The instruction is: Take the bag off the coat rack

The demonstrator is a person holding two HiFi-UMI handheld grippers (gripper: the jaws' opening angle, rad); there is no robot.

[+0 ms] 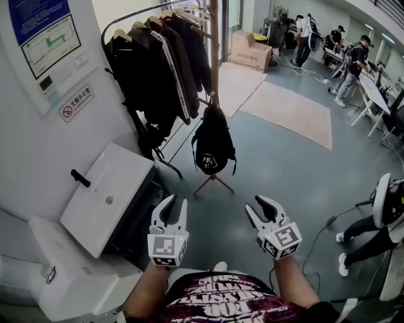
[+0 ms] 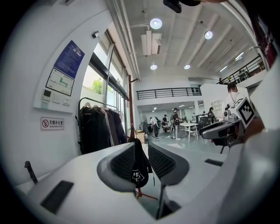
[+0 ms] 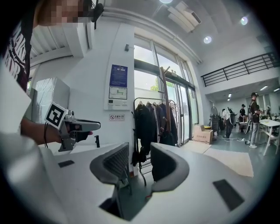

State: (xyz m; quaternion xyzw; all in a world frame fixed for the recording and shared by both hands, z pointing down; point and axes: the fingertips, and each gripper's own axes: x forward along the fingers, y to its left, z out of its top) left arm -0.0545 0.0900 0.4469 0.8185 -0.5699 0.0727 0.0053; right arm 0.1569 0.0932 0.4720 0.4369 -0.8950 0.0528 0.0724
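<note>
A black fabric backpack (image 1: 213, 144) hangs low on the slim wooden coat rack (image 1: 214, 44), above the rack's splayed feet on the grey-green floor (image 1: 284, 170). It appears to hang by a top loop over a side peg, though the attachment is too small to be sure. A person (image 1: 214, 303) holds the left gripper (image 1: 177, 205) and the right gripper (image 1: 259, 211) side by side, well short of the bag and pointing toward it. Each tool's jaws stand apart, grasping nothing. Dark jackets (image 1: 158, 69) fill a metal clothes rail (image 1: 136, 16) just left of the rack. A white washbasin (image 1: 107, 189) sits against the wall (image 1: 38, 145).
</note>
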